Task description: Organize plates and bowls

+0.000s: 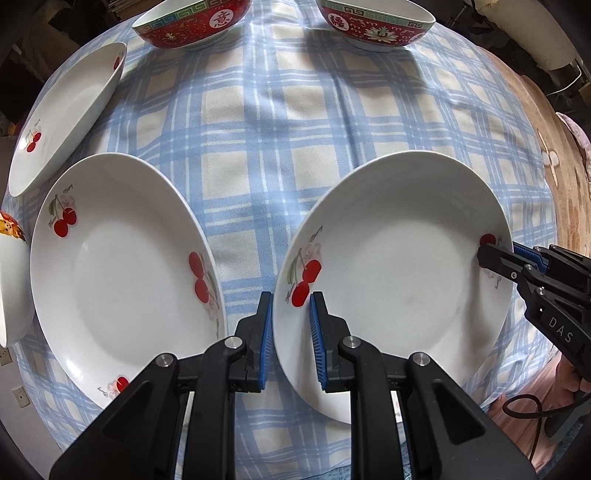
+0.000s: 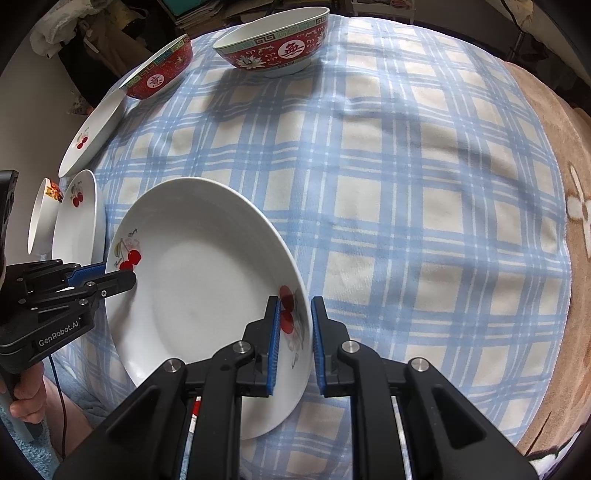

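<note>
A home, by the look of it. A blue plaid cloth (image 2: 406, 206) covers a soft brown blanket (image 2: 546, 155), with stacked papers (image 2: 199, 14) and household clutter at twelve o'clock beyond.

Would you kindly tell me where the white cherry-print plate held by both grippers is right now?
The white cherry-print plate sits low and right in the left wrist view, over the blue checked tablecloth, gripped at opposite rims by the left gripper and the right gripper.

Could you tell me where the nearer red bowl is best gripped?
Grip the red bowl by its rim, coming from above. It stands upright on a small foot with its mouth open, and its flaring wall looks too wide and sloped for a hand-held gripper to span.
</note>
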`<action>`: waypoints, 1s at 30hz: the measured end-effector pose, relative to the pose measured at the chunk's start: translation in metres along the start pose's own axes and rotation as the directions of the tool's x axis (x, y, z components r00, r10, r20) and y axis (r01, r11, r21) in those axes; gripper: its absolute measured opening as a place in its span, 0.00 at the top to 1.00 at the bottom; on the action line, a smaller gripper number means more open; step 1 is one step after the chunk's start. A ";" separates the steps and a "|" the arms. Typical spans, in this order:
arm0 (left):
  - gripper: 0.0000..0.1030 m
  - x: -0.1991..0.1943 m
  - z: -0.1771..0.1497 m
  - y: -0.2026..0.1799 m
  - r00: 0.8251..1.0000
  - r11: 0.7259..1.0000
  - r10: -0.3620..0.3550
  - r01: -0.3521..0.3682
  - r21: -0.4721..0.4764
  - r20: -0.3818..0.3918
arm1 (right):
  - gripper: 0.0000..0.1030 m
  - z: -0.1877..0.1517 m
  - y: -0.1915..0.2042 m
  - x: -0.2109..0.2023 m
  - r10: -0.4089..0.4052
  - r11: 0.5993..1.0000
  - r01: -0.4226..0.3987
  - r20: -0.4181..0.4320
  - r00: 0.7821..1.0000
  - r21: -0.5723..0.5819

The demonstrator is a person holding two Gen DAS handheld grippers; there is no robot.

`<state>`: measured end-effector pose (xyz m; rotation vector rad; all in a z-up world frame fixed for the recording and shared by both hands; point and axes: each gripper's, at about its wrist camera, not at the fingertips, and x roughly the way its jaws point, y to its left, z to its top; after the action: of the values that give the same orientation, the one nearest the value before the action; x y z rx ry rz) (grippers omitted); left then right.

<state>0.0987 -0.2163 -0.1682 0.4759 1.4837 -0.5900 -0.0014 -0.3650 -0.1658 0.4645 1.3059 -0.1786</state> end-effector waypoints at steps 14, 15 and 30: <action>0.58 -0.056 -0.012 0.025 0.990 0.997 0.075 -0.078 0.026 0.118 | 0.65 0.004 0.020 -0.029 -0.047 0.997 0.053 0.095 0.994 -0.062; 0.55 -0.062 -0.013 0.028 0.988 0.997 0.076 -0.080 0.023 0.131 | 0.59 0.005 0.021 -0.032 -0.052 0.996 0.059 0.107 0.993 -0.061; 0.12 -0.098 -0.043 0.109 0.972 0.980 0.143 -0.113 -0.161 0.187 | 0.02 0.027 0.098 -0.082 0.040 0.980 0.025 0.319 0.947 -0.199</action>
<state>0.1344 -0.0976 -0.0786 0.3818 1.2863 -0.4078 0.0386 -0.2995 -0.0603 0.2538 0.9878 -0.1085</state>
